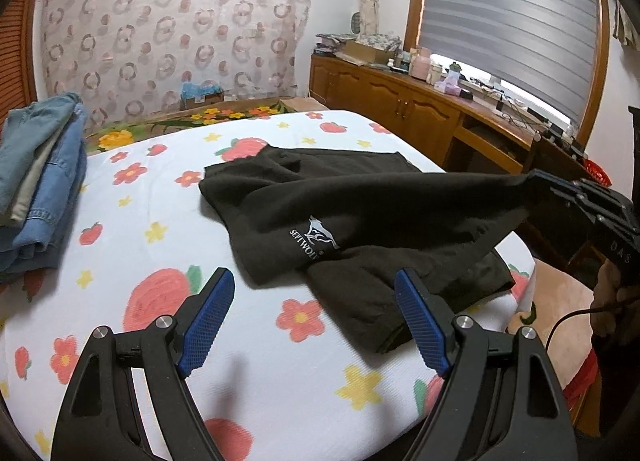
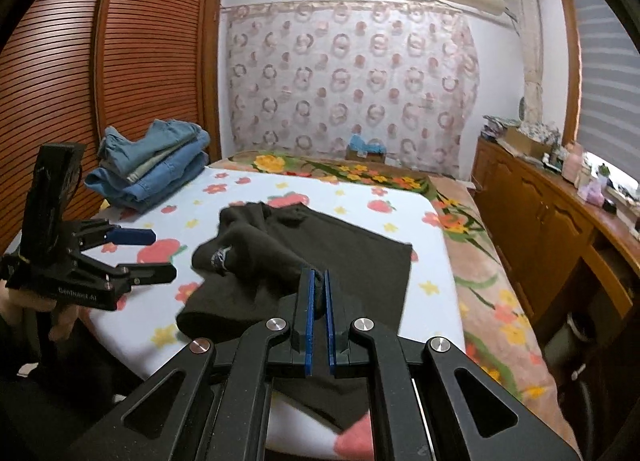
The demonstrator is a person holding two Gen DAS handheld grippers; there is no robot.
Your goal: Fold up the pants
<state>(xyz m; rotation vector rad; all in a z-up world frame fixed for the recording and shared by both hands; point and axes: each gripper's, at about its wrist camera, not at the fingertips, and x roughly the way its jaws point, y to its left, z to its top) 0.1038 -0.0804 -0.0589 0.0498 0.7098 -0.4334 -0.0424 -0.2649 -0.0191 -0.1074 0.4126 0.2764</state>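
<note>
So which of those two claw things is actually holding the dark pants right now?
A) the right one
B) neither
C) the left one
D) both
A: the right gripper is pinched shut on a fold of the dark pants, while the left gripper hangs open, holding nothing.

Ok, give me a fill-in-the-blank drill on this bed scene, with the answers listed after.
1. The right claw is shut on the ___ pants.
2. The left claw is ___ and holds nothing.
3. The stack of folded jeans lies on the ___, beside the slatted wardrobe doors.

Answers: black; open; bed
</note>
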